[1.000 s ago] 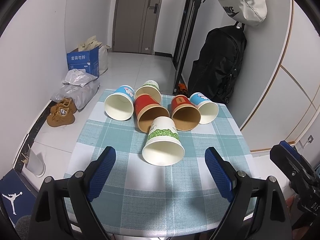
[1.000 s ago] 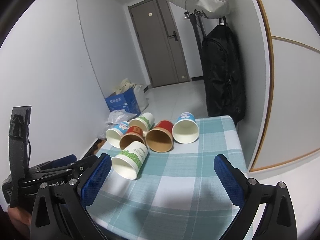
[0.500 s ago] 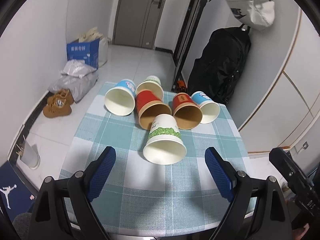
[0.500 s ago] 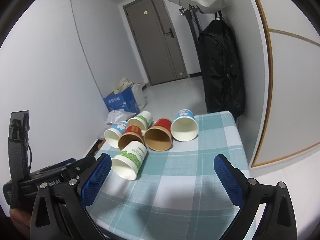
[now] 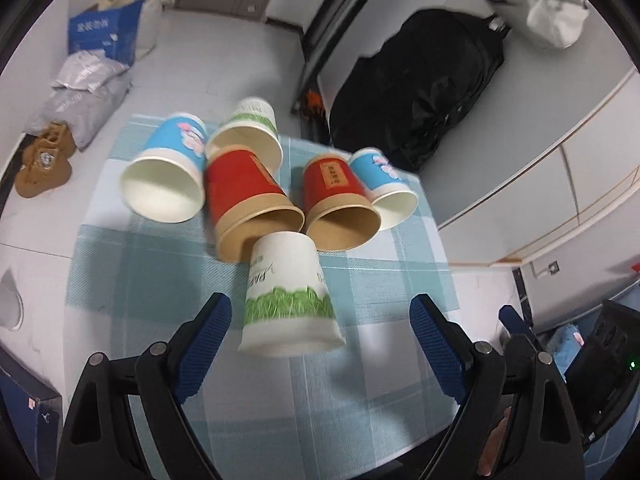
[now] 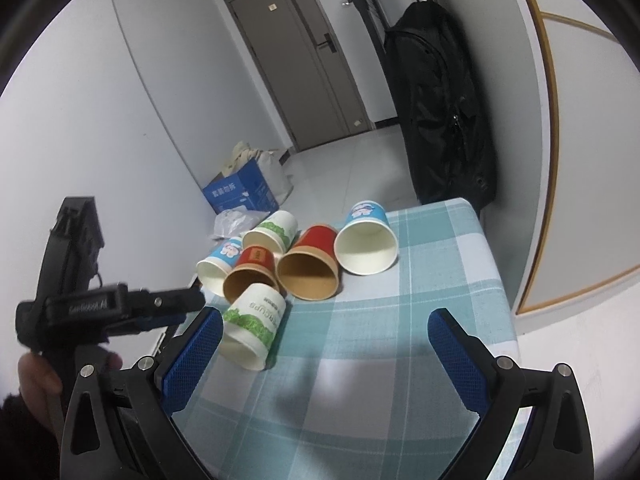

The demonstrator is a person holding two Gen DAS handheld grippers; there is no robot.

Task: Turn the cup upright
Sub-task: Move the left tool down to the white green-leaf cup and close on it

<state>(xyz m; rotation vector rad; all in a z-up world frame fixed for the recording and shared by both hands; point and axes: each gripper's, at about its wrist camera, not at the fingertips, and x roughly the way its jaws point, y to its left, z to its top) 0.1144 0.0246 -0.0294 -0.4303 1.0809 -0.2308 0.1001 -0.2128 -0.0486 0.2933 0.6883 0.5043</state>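
Nearby, six empty paper cups (image 5: 290,294) sideways on checkered table (image 5: 360,392); both tongs (image 5: 320,344) (image 6: 324,354) spread, holding nothing.

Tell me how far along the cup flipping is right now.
Nothing is done yet: all six cups lie on their sides on the checked tablecloth. In hand: the left gripper, jaws open, is lined up around the nearest white-and-green cup without touching it. The right gripper is open and empty. All flips remain.

Teal-checked tablecloth (image 5: 152,280); green-banded white cup (image 5: 288,300)
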